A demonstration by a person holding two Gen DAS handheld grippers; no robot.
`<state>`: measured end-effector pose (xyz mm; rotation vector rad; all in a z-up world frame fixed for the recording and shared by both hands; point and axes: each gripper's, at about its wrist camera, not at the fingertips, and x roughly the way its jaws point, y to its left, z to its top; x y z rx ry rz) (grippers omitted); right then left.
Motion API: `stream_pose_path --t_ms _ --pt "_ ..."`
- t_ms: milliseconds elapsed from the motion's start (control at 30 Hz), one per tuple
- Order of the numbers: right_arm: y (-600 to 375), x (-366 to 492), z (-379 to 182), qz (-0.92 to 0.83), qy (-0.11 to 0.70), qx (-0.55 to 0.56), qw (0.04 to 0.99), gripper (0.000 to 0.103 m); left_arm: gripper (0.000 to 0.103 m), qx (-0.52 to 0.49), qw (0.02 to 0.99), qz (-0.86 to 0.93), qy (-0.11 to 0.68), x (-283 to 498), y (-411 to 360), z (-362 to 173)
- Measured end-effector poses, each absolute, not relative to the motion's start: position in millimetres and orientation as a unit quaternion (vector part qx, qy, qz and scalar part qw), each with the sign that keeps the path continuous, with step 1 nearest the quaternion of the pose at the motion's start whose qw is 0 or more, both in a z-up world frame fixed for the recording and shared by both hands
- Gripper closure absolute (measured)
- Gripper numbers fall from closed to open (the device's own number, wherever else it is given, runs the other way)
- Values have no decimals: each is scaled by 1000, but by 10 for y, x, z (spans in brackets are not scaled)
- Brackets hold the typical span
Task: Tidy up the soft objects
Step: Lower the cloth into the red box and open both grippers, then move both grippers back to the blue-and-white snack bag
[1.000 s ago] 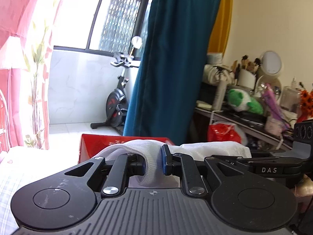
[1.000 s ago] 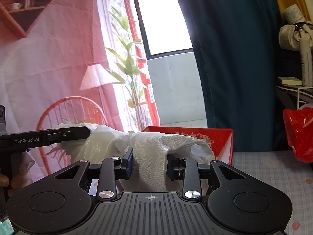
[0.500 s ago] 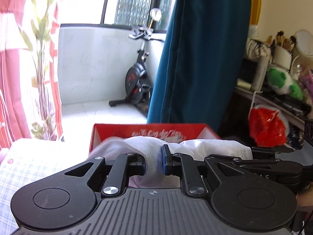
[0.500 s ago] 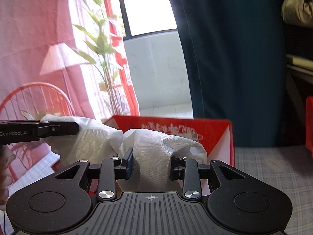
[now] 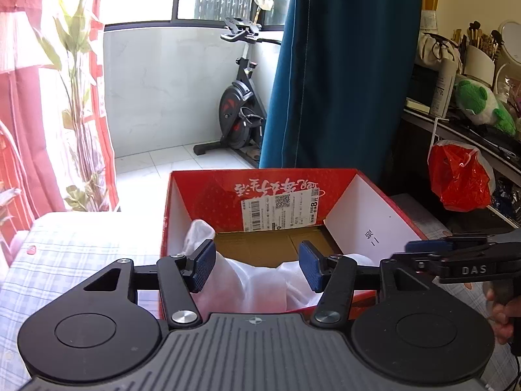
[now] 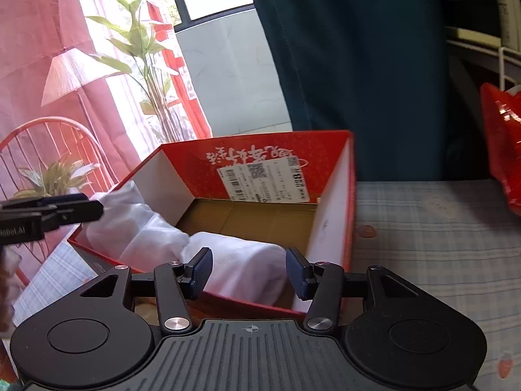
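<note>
A white soft cloth point(image 5: 254, 280) is seen lying inside an open red cardboard box point(image 5: 208, 195), along the box's near wall, with one end bunched up against the left corner. The box is set on a surface covered with a pale checked cloth point(image 6: 433, 228); whether a desk or a bed lies under it cannot be told. A white printed label point(image 5: 280, 210) is stuck on the box's far inner wall, and the brown cardboard bottom is left bare behind the cloth.

The left gripper point(image 5: 257, 265) is held over the near edge of the box, and its fingers are opening: the blue pads are spread apart, with the cloth lying below and between them but not pressed by either pad. The right gripper point(image 6: 249, 273) is held likewise over the near edge at the other end of the cloth; its fingers are opening too, with the cloth between the pads and a gap visible on the right side. Nothing is gripped by either.

In the left wrist view, part of the person's hand point(image 5: 503, 309) is seen at the right edge. A teal curtain point(image 5: 342, 65) and an exercise bike point(image 5: 241, 104) are seen beyond the box.
</note>
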<state>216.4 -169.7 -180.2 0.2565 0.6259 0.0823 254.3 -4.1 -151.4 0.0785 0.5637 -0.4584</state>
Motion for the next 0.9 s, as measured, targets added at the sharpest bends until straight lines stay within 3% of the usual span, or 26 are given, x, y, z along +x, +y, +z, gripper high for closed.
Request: stream_pose_path --t_ms 300,467,600,767,900 --pt "-1831 1664 -1647 40 304 101 946 55 44 -6 932 -226 283 2206 41 -1282" --pt "-1870 1360 -1785 38 325 85 941 53 45 -30 904 -263 335 1880 -180 -1490" --pt "-1849 1146 -2038 41 358 74 930 52 52 -73 867 -316 378 1620 -352 -1741" --pt "-1817 979 -2290 52 370 65 925 35 52 -68 844 -344 406 1425 -615 -1989" --pt "-1845 964 -2416 55 371 80 924 29 52 -33 839 -352 414 1362 -792 -2148"
